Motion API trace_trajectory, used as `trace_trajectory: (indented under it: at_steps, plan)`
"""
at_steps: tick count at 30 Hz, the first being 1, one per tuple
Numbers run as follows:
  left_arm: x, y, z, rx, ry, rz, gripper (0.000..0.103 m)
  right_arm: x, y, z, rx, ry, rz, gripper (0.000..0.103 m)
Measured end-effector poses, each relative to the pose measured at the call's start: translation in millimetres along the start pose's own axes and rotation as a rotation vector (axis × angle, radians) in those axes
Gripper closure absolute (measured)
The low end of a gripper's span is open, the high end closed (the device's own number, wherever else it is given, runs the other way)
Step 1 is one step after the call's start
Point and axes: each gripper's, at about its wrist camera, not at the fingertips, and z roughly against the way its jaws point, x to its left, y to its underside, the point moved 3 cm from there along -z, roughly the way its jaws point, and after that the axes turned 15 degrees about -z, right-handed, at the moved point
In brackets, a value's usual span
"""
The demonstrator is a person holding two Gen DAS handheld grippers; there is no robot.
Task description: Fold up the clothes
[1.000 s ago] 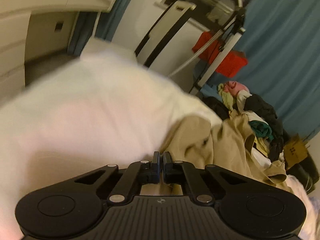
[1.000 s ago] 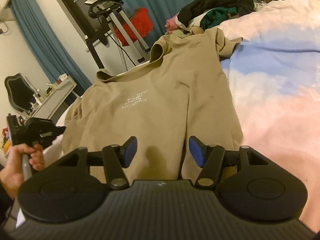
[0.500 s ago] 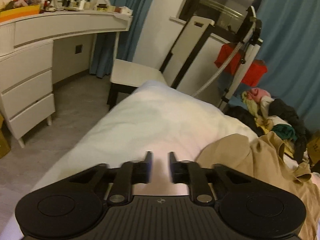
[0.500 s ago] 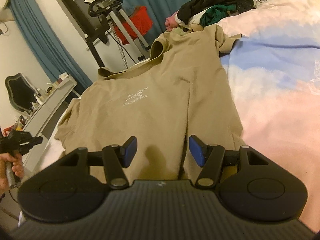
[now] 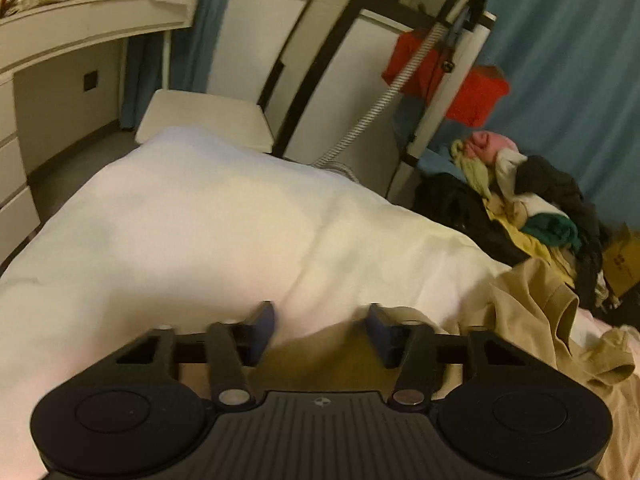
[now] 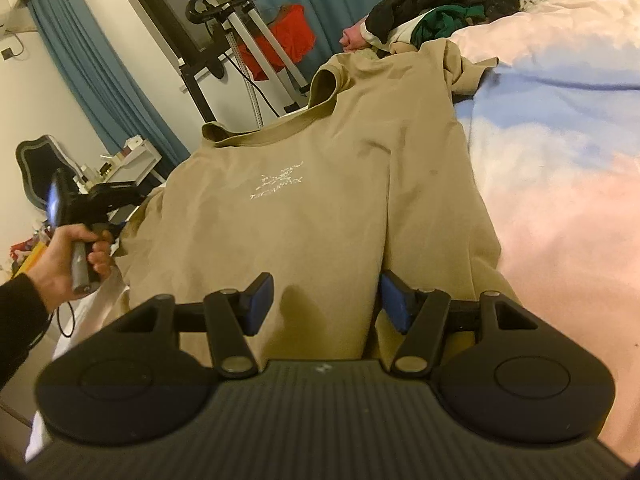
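On the bed (image 6: 560, 160), a tan T-shirt (image 6: 320, 208) is lying spread, soft and limp; its sleeve and hem edges are offering the best hold. Left gripper (image 5: 320, 330) and right gripper (image 6: 326, 300) are both standing apart, empty, the left's jaws having just been closing.

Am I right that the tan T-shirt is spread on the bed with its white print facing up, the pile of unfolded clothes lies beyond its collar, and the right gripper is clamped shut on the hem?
Not quite: in the right wrist view the right gripper is open, its jaws standing apart over the hem of the tan T-shirt. The rest holds: the white print faces up, and the pile of unfolded clothes lies beyond the collar.
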Motion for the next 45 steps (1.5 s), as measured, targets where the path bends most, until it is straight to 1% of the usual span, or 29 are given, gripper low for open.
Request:
trace_trajectory:
  at_steps: [1,2,4,5,7,8,10,11,12,13,15,16,17,19,20,21,22,24,25,27,29,31,33,36,38,39,43,45]
  plan:
    - [-0.6,-0.4,0.1,0.017,0.024,-0.007,0.080,0.1,0.6,-1.8,0.000,-0.001,0.007,0.042]
    - [0.1,-0.8,2.0,0.033,0.044,-0.016,0.097,0.1,1.4,-3.5,0.002,-0.002,0.012,0.042]
    - [2.5,-4.1,11.1,0.034,0.052,-0.042,0.099,0.5,2.6,-6.3,0.005,-0.004,0.021,0.042]
    - [3.7,-8.1,19.1,0.010,0.031,-0.046,0.099,0.9,2.9,-7.3,0.005,-0.003,0.023,0.042]
    - [6.1,-16.1,35.3,-0.037,-0.012,-0.053,0.100,1.0,2.9,-6.9,0.004,-0.005,0.021,0.042]
    - [7.7,-20.1,43.9,-0.066,-0.053,-0.062,0.100,0.9,2.9,-6.4,0.003,-0.006,0.020,0.042]
    - [12.4,-28.3,62.9,-0.142,-0.189,-0.096,0.100,0.1,2.5,-4.1,0.001,-0.008,0.010,0.043]
    - [16.4,-30.5,69.1,-0.164,-0.247,-0.093,0.100,-0.2,2.2,-2.5,0.001,-0.007,0.004,0.044]
    - [22.8,-30.1,70.3,-0.164,-0.291,-0.061,0.100,-0.4,2.0,-0.9,-0.001,-0.006,0.001,0.044]
    - [29.1,-28.2,68.4,-0.151,-0.320,-0.027,0.100,-0.5,2.0,0.6,-0.005,-0.004,0.000,0.044]
    - [39.9,-20.1,55.3,-0.093,-0.330,0.034,0.099,0.0,2.1,2.1,-0.010,0.000,0.004,0.044]
    - [40.7,-16.3,49.7,-0.078,-0.330,0.029,0.098,0.9,2.3,2.2,-0.014,0.003,0.013,0.044]
    - [38.8,-14.1,48.2,-0.080,-0.335,0.017,0.095,2.2,2.6,1.9,-0.018,0.008,0.025,0.043]
    - [32.2,-8.4,51.4,-0.087,-0.347,-0.017,0.080,3.4,1.9,0.7,-0.025,0.012,0.038,0.043]
    - [26.2,-6.2,54.8,-0.083,-0.343,-0.036,0.066,3.8,1.6,0.1,-0.027,0.011,0.041,0.043]
    - [19.0,-4.5,58.6,-0.082,-0.335,-0.053,0.057,4.2,1.3,-0.5,-0.029,0.011,0.045,0.042]
    - [9.8,-2.6,66.4,-0.089,-0.325,-0.068,0.055,4.9,0.9,-0.5,-0.032,0.011,0.051,0.042]
    - [-10.0,3.7,91.6,-0.110,-0.309,-0.104,0.043,7.1,0.0,0.4,-0.044,0.011,0.068,0.042]
    - [-21.0,9.0,107.4,-0.126,-0.299,-0.125,0.042,8.5,-1.0,1.6,-0.052,0.009,0.075,0.042]
    - [-48.6,21.9,143.6,-0.173,-0.281,-0.170,0.035,10.9,-3.5,5.1,-0.070,0.003,0.086,0.042]
    - [-72.4,43.6,187.8,-0.221,-0.253,-0.197,0.029,12.6,-6.5,11.1,-0.089,-0.008,0.091,0.042]
    - [-98.4,69.4,225.0,-0.243,-0.199,-0.227,0.028,14.6,-8.6,19.1,-0.106,-0.019,0.089,0.042]
    - [-129.1,97.6,255.8,-0.248,-0.154,-0.241,0.025,16.4,-10.3,28.3,-0.121,-0.026,0.090,0.042]
    - [-168.2,139.6,288.5,-0.236,-0.066,-0.227,0.023,19.4,-11.3,46.2,-0.144,-0.040,0.093,0.042]
    - [-187.3,165.6,301.7,-0.232,-0.012,-0.224,0.023,21.9,-10.2,60.0,-0.162,-0.050,0.095,0.042]
    - [-196.1,176.9,307.3,-0.232,0.002,-0.230,0.023,23.4,-8.9,67.7,-0.172,-0.052,0.096,0.042]
    - [-214.9,208.1,317.1,-0.242,-0.009,-0.281,0.021,28.8,-3.6,93.9,-0.198,-0.056,0.094,0.042]
    - [-212.4,216.9,313.8,-0.215,0.018,-0.259,0.021,29.6,-0.5,102.7,-0.198,-0.055,0.090,0.042]
